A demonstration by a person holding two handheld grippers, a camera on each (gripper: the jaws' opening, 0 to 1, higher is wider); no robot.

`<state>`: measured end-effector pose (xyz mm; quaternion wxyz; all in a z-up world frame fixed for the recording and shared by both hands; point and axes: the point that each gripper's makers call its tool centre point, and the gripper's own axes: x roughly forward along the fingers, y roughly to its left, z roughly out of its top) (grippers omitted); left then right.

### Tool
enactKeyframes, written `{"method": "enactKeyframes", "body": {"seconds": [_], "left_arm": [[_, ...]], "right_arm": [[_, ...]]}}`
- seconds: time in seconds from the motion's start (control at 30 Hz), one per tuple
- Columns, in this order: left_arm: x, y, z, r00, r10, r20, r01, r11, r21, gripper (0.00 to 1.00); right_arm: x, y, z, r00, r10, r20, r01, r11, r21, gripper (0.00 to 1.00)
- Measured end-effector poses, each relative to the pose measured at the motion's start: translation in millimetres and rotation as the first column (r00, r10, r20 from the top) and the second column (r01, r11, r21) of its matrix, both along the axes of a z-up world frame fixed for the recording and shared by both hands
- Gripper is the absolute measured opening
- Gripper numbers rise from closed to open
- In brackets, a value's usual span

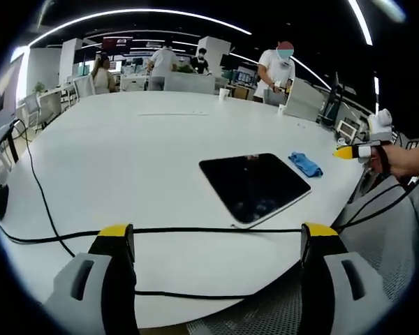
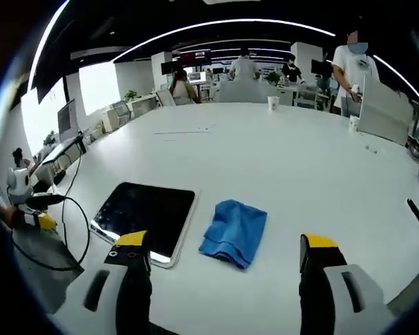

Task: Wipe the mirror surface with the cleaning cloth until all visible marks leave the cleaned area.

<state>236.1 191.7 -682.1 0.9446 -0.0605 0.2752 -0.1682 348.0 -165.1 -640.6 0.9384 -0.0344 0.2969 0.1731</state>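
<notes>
Mirror, dark, flat on white bench; blue cloth just beside it, seemingly not touching. Left tongs and right tongs: both spread wide, holding nothing.

The mirror looked glossy and dark, with a smooth pale rim. The cleaning cloth was soft, crumpled blue fabric. The counter was smooth, matt white.

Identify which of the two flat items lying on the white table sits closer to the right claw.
The crumpled blue cleaning cloth: it lies between the right claw's jaws, while the dark rectangular mirror lies off to the left jaw's side.
</notes>
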Motion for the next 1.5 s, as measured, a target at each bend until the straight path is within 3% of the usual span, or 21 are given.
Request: {"method": "enactKeyframes", "body": {"seconds": [0.2,0.5,0.73,0.87,0.93,1.0,1.07,1.3,1.43,1.5], "left_arm": [[0.2,0,-0.6,1.000,-0.001,-0.002,0.001,1.000,-0.005,0.98],[0.0,-2,-0.6,1.000,-0.014,-0.004,0.014,1.000,-0.006,0.98],[0.0,-3,-0.1,1.000,-0.015,-0.001,0.015,1.000,-0.005,0.98],[0.1,-3,-0.1,1.000,-0.018,-0.002,0.018,1.000,-0.005,0.98],[0.2,-4,0.3,1.000,-0.023,0.001,0.023,1.000,-0.002,0.98],[-0.4,-4,-0.3,1.000,-0.023,-0.002,0.023,1.000,-0.001,0.98],[-0.5,-3,-0.6,1.000,-0.017,-0.003,0.017,1.000,-0.002,0.98],[-0.3,-2,-1.0,1.000,-0.015,-0.004,0.015,1.000,0.000,0.98],[-0.9,-3,-1.9,1.000,-0.025,-0.010,0.025,1.000,0.004,0.98],[-0.7,-4,-1.6,0.999,-0.032,-0.008,0.032,0.999,0.007,0.98]], "right_arm": [[33,7,29.9,0.999,-0.001,0.040,0.000,1.000,0.017,0.87],[39,17,21.7,1.000,0.025,-0.003,-0.025,1.000,0.005,0.83],[37,18,-6.1,0.994,0.058,-0.096,-0.063,0.997,-0.049,0.76],[34,15,-34.6,0.972,0.078,-0.221,-0.098,0.992,-0.078,0.65],[40,14,-41.3,0.973,0.076,-0.220,-0.094,0.993,-0.073,0.64],[36,9,-56.7,0.954,0.073,-0.292,-0.101,0.991,-0.082,0.55],[39,7,-66.6,0.949,0.064,-0.308,-0.092,0.993,-0.078,0.47],[44,7,-87.4,0.936,0.043,-0.348,-0.091,0.988,-0.122,0.41],[52,6,-94.2,0.936,0.031,-0.350,-0.094,0.982,-0.165,0.29],[51,10,-95.3,0.932,0.034,-0.361,-0.100,0.981,-0.165,0.30]]}}
